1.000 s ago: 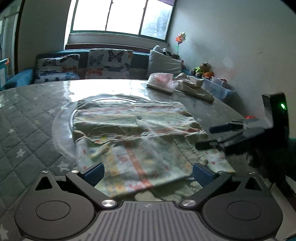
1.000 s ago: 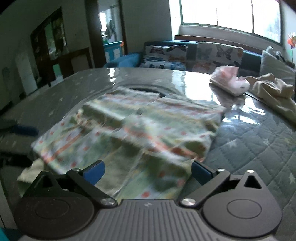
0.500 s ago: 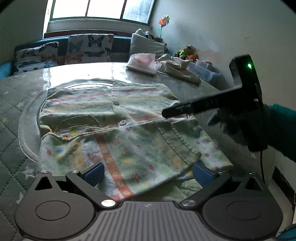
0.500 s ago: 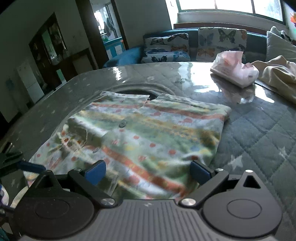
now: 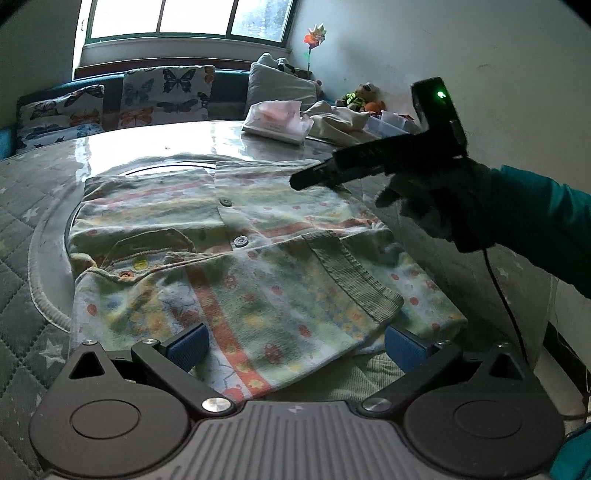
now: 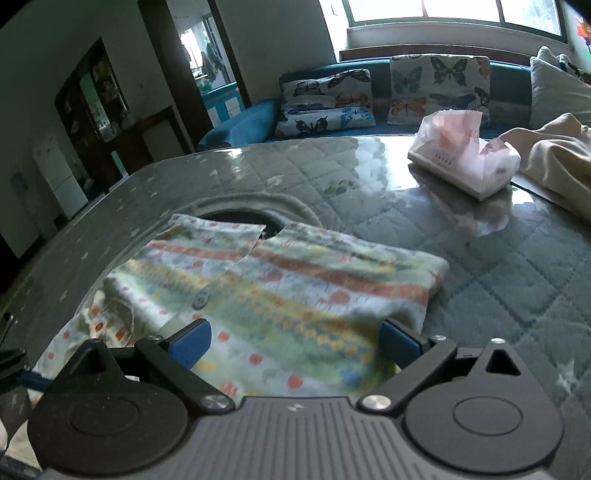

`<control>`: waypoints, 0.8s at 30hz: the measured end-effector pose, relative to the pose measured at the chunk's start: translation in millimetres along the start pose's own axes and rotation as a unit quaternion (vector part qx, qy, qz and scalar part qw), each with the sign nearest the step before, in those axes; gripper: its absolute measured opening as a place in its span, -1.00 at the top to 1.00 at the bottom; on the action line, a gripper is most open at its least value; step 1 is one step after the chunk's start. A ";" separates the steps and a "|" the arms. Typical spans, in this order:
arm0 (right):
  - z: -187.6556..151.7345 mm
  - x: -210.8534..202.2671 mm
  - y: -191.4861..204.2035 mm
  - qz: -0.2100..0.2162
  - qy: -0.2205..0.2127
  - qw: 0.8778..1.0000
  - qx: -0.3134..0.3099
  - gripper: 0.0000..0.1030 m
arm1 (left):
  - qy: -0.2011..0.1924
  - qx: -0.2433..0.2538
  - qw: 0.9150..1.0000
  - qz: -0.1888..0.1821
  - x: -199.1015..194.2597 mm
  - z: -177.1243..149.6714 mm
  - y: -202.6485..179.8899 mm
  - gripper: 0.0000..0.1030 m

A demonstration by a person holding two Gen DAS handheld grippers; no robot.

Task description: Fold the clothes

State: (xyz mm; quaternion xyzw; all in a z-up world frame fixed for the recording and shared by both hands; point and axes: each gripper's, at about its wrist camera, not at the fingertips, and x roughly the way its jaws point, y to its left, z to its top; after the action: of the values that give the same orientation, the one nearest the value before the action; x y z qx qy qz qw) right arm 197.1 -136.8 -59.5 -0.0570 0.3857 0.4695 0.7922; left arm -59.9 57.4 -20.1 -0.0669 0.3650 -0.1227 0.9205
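Closer over the shirt than a second ago, the right gripper (image 6: 293,343) now hangs above the garment's right side, its blue fingers (image 6: 190,341) spread wide with nothing between them. From the left wrist it shows as a dark bar (image 5: 373,162) held by a gloved hand (image 5: 439,206) in a teal sleeve (image 5: 546,225), a green light glowing on its top; its fingertips are too dark there to separate. The left gripper (image 5: 295,349) sits low at the near hem, fingers (image 5: 186,347) likewise wide apart and empty, the cloth lying between them rather than pinched. The shirt (image 5: 236,258), pale green with orange stripes and dots, lies face up and partly folded on the table (image 6: 517,266), one sleeve with a ribbed cuff (image 5: 354,277) laid across the front; two buttons show on the placket. Its near edge is cut off by both gripper bodies, and the right wrist view of the cloth is blurred. Under the far hem a dark round recess (image 6: 236,218) in the quilted cover is mostly hidden. Farther back, near the table's far edge, stand a tissue pack (image 6: 465,162) and a heap of beige cloth (image 6: 554,158), cut off at the frame's right. Butterfly cushions (image 5: 166,96) line a sofa under the bright window (image 5: 184,18).
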 end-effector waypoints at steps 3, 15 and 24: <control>6.7 6.3 -5.9 -0.001 -0.002 1.000 0.000 -0.93 | 0.000 -0.001 1.000 -0.002 0.1 0.0 0.7 -1.00; 28.8 28.5 -19.7 -0.014 -0.005 1.000 -0.002 -0.95 | -0.001 -0.003 1.000 0.001 0.4 -0.3 -0.5 -1.00; 7.6 9.2 5.6 -0.021 0.020 0.999 -0.029 -0.95 | -0.002 -0.009 1.000 0.003 0.7 -0.1 -0.7 -1.00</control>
State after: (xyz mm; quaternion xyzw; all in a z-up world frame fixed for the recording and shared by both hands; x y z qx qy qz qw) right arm 199.3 -123.9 -58.8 -0.0974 0.3862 0.4624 0.7921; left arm -59.6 56.5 -20.4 -0.0739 0.3643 -0.1163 0.9210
